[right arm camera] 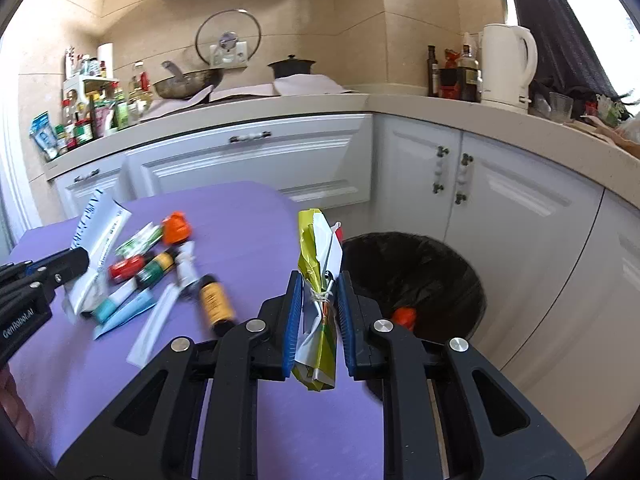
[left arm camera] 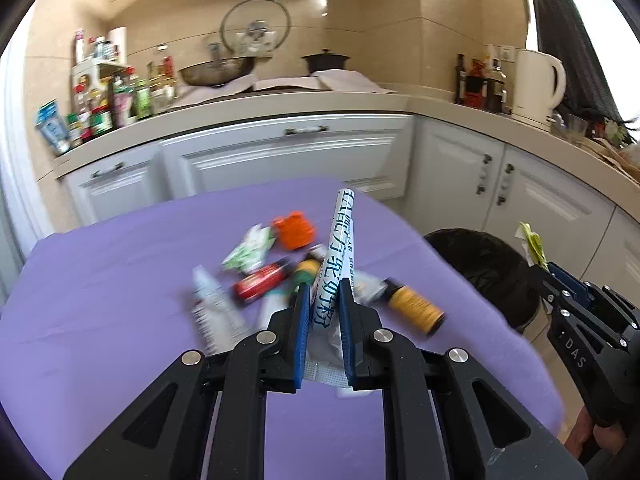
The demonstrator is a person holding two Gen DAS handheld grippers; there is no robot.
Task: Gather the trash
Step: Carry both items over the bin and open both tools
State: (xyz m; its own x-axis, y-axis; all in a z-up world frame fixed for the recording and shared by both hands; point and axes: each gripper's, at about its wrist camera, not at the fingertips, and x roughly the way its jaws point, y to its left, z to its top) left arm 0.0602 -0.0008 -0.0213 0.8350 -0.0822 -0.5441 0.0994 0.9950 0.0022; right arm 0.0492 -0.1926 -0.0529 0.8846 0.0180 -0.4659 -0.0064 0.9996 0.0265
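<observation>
My left gripper (left arm camera: 325,300) is shut on a white packet with blue print (left arm camera: 339,248), which is held upright above the purple table (left arm camera: 100,300). Below it lies a pile of trash: an orange cap (left arm camera: 294,230), a green wrapper (left arm camera: 250,250), a red tube (left arm camera: 262,282) and a brown bottle (left arm camera: 416,306). My right gripper (right arm camera: 318,280) is shut on a crumpled yellow-and-white wrapper (right arm camera: 314,248) at the table's right edge, beside the black-lined bin (right arm camera: 420,272). Something orange (right arm camera: 404,315) lies in the bin. The left gripper (right arm camera: 80,258) shows at the left of the right wrist view.
White kitchen cabinets (right arm camera: 256,160) stand behind the table and the bin. The counter carries sauce bottles (left arm camera: 120,104), a wok (left arm camera: 216,70), a black pot (left arm camera: 326,60) and a white kettle (left arm camera: 538,84). A hand shows at the lower left (right arm camera: 16,412).
</observation>
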